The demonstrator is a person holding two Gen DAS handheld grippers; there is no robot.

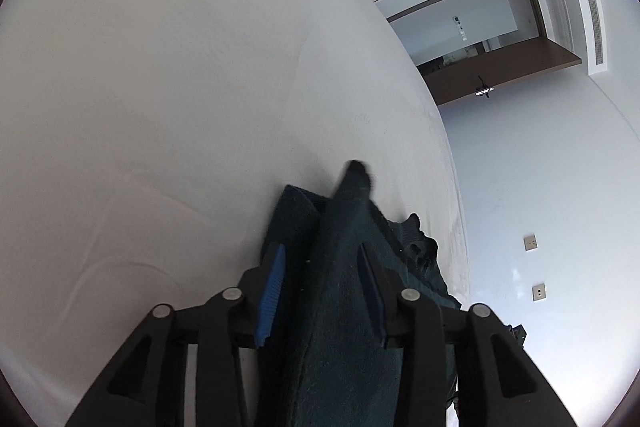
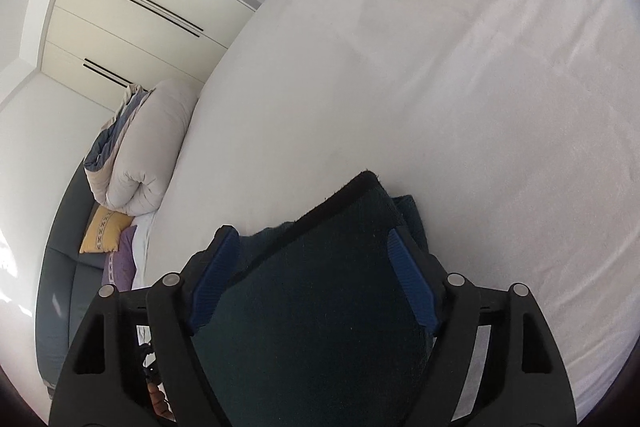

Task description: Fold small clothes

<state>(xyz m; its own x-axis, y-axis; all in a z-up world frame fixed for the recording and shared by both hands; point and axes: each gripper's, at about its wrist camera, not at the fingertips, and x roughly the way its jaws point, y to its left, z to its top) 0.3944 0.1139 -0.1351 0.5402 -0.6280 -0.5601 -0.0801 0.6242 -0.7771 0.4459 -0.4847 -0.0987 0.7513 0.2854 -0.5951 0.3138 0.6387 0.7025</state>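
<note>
Where it lies on the white bed [image 2: 460, 87], the dark teal garment [image 2: 320, 307] fills the space between the right gripper [image 2: 312, 267] fingers, its black-trimmed edge reaching forward to a blunt corner just past the blue pads [image 2: 412, 287]. In the left wrist view the same dark cloth [image 1: 344, 287] runs lengthwise away from the camera, a raised ridge narrowing to a dark tip that points up the mattress [image 1: 180, 67]; more of it lies bunched to the right near the bed's edge. The left gripper [image 1: 324, 287] has cloth between its pads and stands partly spread; whether either tool actually pinches the fabric cannot be told. Beyond the bed, a rolled pale duvet [image 2: 148, 147] sits above a yellow cushion [image 2: 104, 231] and a purple one [image 2: 120, 263] on a grey sofa [image 2: 60, 287]. White wardrobe doors [image 2: 132, 7] stand behind.
</note>
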